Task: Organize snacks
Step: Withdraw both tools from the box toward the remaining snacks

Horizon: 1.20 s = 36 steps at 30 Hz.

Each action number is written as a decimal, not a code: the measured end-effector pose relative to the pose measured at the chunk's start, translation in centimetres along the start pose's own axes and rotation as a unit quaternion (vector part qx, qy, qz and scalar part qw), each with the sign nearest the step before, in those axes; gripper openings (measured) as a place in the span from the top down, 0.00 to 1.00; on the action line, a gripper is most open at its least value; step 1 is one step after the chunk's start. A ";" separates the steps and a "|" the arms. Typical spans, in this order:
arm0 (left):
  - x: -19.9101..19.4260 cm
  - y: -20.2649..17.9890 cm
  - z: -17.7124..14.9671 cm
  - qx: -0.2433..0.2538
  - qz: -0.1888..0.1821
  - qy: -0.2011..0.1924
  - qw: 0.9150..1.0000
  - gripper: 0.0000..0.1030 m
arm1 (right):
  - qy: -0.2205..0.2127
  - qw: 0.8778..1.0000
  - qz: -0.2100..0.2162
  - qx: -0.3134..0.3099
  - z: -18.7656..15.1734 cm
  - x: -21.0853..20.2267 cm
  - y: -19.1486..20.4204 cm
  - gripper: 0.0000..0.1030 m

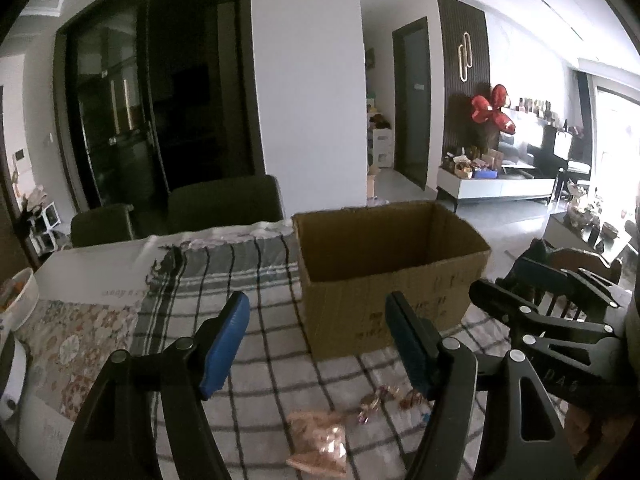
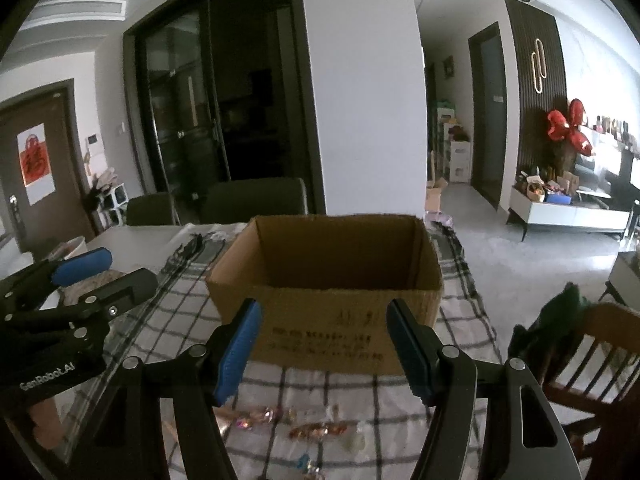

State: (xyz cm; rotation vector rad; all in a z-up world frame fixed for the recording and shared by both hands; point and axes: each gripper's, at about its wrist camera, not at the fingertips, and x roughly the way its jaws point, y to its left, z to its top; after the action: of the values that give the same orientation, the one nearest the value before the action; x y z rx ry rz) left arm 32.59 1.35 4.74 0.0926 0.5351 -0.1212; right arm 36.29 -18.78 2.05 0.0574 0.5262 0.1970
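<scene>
An open cardboard box stands on the checked tablecloth; it also shows in the right wrist view, straight ahead. Several wrapped snacks lie on the cloth near the front edge: a pinkish packet and small candies, and shiny wrapped candies. My left gripper is open and empty, above the cloth left of the box. My right gripper is open and empty, in front of the box above the candies. Each gripper shows in the other's view, the right and the left.
Dark chairs stand behind the table. A wooden chair is at the right. A white bowl and a floral mat lie at the table's left. A wall pillar is behind.
</scene>
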 end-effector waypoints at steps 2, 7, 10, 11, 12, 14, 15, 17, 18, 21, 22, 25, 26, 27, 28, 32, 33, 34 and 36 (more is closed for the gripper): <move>-0.3 0.2 -0.8 -0.001 0.002 0.003 1.000 0.32 | 0.003 1.000 0.001 0.001 -0.6 -0.1 0.2 0.36; -0.8 0.5 -2.9 -0.003 0.003 0.016 1.000 0.32 | 0.016 1.000 0.005 0.001 -2.3 -0.4 0.7 0.36; -0.9 0.7 -3.9 -0.005 0.001 0.024 1.000 0.32 | 0.020 1.000 0.005 0.002 -3.3 -0.5 0.9 0.36; -0.9 0.7 -4.4 -0.005 0.000 0.028 1.000 0.32 | 0.022 1.000 0.006 0.003 -3.6 -0.6 1.0 0.36; -0.9 0.8 -4.7 -0.006 -0.001 0.030 1.000 0.32 | 0.025 1.000 0.006 0.004 -4.0 -0.6 1.0 0.36; -0.9 0.9 -5.6 -0.009 -0.002 0.036 0.999 0.32 | 0.032 0.999 0.005 0.005 -4.8 -0.7 1.4 0.36; -0.8 0.8 -5.9 -0.010 -0.002 0.038 0.999 0.32 | 0.035 0.999 0.005 0.006 -5.1 -0.7 1.5 0.36; -0.8 0.7 -6.8 -0.009 -0.002 0.043 0.999 0.32 | 0.043 0.999 0.006 0.005 -6.0 -0.6 1.6 0.36; -0.8 0.7 -7.0 -0.007 -0.002 0.045 0.999 0.33 | 0.048 0.999 0.006 0.005 -6.3 -0.5 1.6 0.36; -0.6 0.5 -8.3 -0.001 -0.001 0.055 0.998 0.33 | 0.062 0.998 0.007 0.012 -7.3 -0.3 1.6 0.37; -0.5 0.5 -8.7 0.000 -0.001 0.059 0.998 0.33 | 0.066 0.998 0.006 0.012 -7.6 -0.2 1.6 0.37; 0.0 0.5 -9.8 0.001 -0.002 0.071 0.997 0.33 | 0.077 0.997 0.003 0.011 -8.7 0.0 1.7 0.39; 0.2 0.4 -10.2 0.002 -0.001 0.077 0.997 0.33 | 0.083 0.997 0.004 0.010 -9.2 0.1 1.7 0.41; 0.4 0.3 -10.5 0.002 -0.001 0.080 0.997 0.33 | 0.088 0.996 0.005 0.010 -9.5 0.3 1.8 0.41; 0.5 0.3 -10.7 0.003 -0.001 0.083 0.997 0.33 | 0.092 0.996 0.006 0.010 -9.8 0.4 1.8 0.41; 1.2 0.2 -11.9 0.008 0.002 0.093 0.996 0.33 | 0.110 0.994 0.008 0.008 -11.2 1.0 2.0 0.44; 1.5 0.2 -12.1 0.010 0.002 0.097 0.995 0.33 | 0.113 0.994 0.009 0.009 -11.4 1.2 2.0 0.45; 1.7 0.1 -12.3 0.011 0.002 0.098 0.995 0.33 | 0.117 0.993 0.010 0.010 -11.7 1.4 2.0 0.45; 2.3 0.0 -12.6 0.016 0.004 0.103 0.995 0.33 | 0.124 0.992 0.011 0.010 -12.3 1.7 1.9 0.46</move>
State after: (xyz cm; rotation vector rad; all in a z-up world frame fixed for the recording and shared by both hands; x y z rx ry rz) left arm 28.15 2.64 -7.24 0.1400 0.7385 -0.1130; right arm 31.24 -16.48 -9.20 0.0593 0.7748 0.2209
